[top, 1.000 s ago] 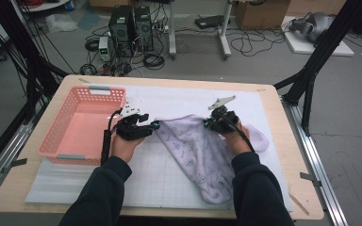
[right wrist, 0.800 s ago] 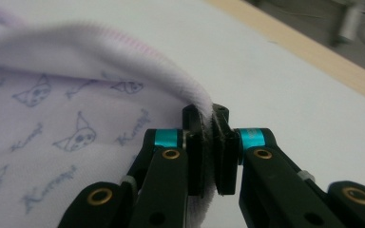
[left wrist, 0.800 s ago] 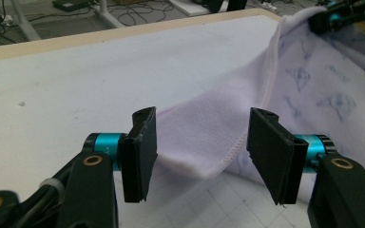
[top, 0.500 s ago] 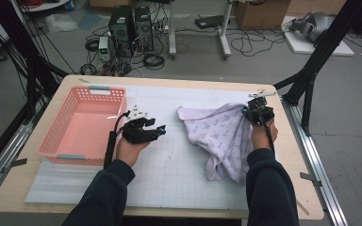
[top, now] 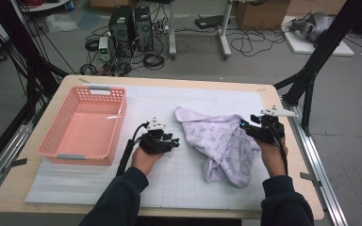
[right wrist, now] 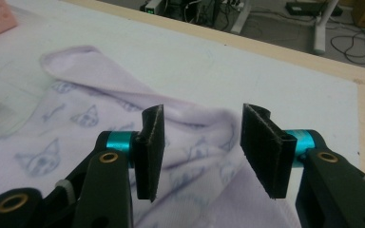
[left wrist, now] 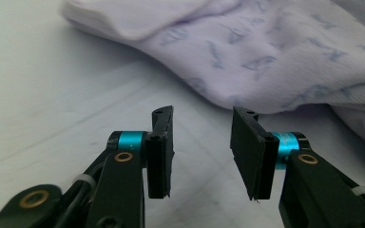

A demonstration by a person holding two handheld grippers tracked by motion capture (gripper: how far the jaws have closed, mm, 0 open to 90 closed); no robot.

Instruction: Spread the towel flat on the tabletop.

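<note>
A lavender cloth (top: 221,141) printed with small cat faces lies crumpled on the white mat (top: 169,188), right of centre. My right gripper (top: 245,128) hovers at its right edge. In the right gripper view that gripper (right wrist: 203,111) stands open; its jaws have just been opening, and a fold of the cloth (right wrist: 76,118) lies behind the gap, untouched by the pads. My left gripper (top: 174,141) sits low on the mat just left of the cloth. Its jaws (left wrist: 203,114) have just been closing but stay apart with nothing between them, and the cloth's hem (left wrist: 266,52) lies just ahead.
A pink plastic basket (top: 120,120) stands on the left of the mat. The bare wooden table edge (top: 296,155) runs close behind my right hand. Black frame legs, computers and cables stand on the floor beyond the table.
The right gripper dragged the cloth to the right, then opened and let it go. The left gripper moved right and lower towards the cloth, and its jaws narrowed.
</note>
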